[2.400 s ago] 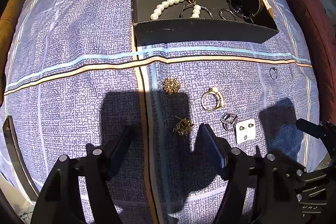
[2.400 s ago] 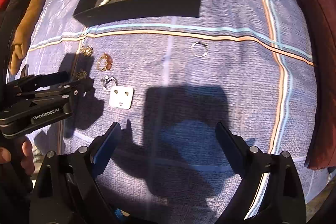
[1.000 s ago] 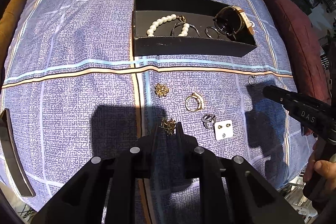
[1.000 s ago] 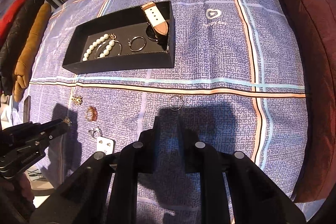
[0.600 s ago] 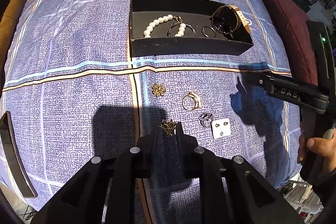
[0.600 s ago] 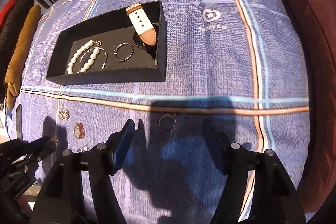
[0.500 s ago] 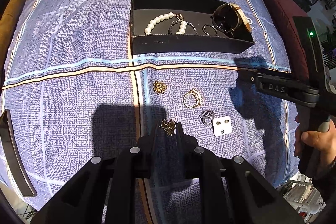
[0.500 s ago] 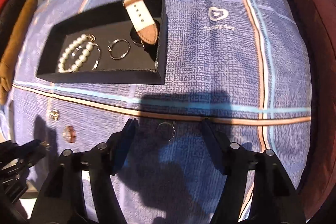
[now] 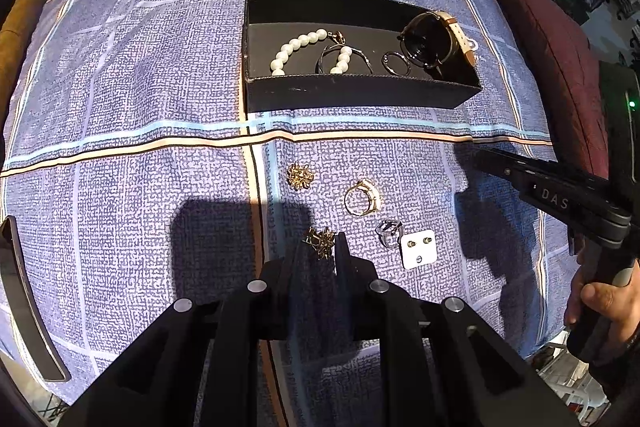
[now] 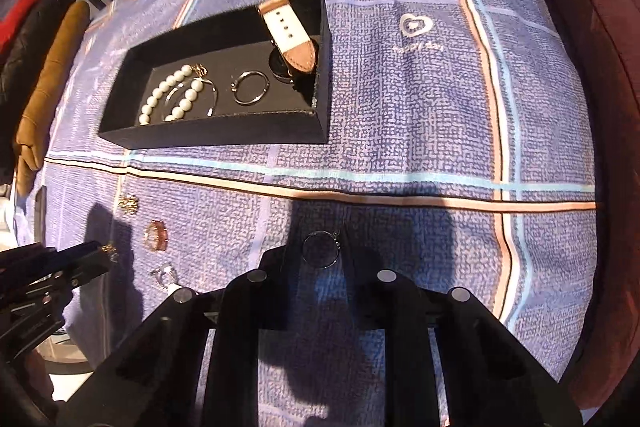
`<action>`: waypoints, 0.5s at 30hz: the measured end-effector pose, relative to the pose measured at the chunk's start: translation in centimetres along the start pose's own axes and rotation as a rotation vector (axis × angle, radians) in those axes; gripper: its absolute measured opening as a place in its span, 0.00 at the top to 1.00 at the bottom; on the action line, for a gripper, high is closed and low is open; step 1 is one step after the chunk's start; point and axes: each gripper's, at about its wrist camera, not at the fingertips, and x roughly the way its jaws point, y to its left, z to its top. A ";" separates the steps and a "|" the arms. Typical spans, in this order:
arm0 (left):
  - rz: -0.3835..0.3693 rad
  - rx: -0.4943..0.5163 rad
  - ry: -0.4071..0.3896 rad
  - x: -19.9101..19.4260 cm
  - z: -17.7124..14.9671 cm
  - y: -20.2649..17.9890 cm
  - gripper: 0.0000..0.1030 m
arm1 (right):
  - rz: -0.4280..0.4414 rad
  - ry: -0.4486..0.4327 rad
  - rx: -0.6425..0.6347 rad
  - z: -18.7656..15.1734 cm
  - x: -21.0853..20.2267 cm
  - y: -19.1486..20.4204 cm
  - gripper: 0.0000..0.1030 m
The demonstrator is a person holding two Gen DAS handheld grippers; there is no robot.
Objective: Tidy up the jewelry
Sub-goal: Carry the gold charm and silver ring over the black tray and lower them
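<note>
A gold floral earring (image 9: 320,242) is pinched between the closed fingers of the left claw (image 9: 319,247), held above the blue checked bedspread (image 9: 140,87). A thin silver hoop (image 10: 321,249) is gripped between the narrowed fingers of the right claw (image 10: 321,247), low over the same bedspread, just on the near side of its orange stripe. A black tray (image 9: 360,93) is seen farther back on the bedspread; a pearl bracelet (image 9: 296,49), a thin bangle (image 9: 344,61) overlapping the pearls, a silver ring hoop (image 9: 396,63) and a watch (image 9: 436,39) with a white and tan strap are laid inside it, the watch at the right end. Outside the tray, on the near side of the stripe, a second gold floral earring (image 9: 300,176), a gold ring (image 9: 362,197), a silver ring (image 9: 389,231) and a small white card (image 9: 418,249) carrying stud earrings are spread close together, the silver ring just beside the card. A maroon cushion (image 10: 592,67) is seen along the right edge of the bed
</note>
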 end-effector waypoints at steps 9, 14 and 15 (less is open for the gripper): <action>-0.005 0.021 0.011 0.4 1.0 -0.6 0.84 | 0.054 0.011 0.007 -0.6 -2.0 1.1 0.80; -0.019 0.033 -0.047 -1.5 3.2 -1.1 0.84 | 0.097 -0.042 -0.007 1.3 -3.7 2.9 0.80; -0.025 0.034 -0.063 -2.0 4.0 -1.2 0.84 | 0.107 -0.058 -0.013 1.9 -4.3 3.2 0.80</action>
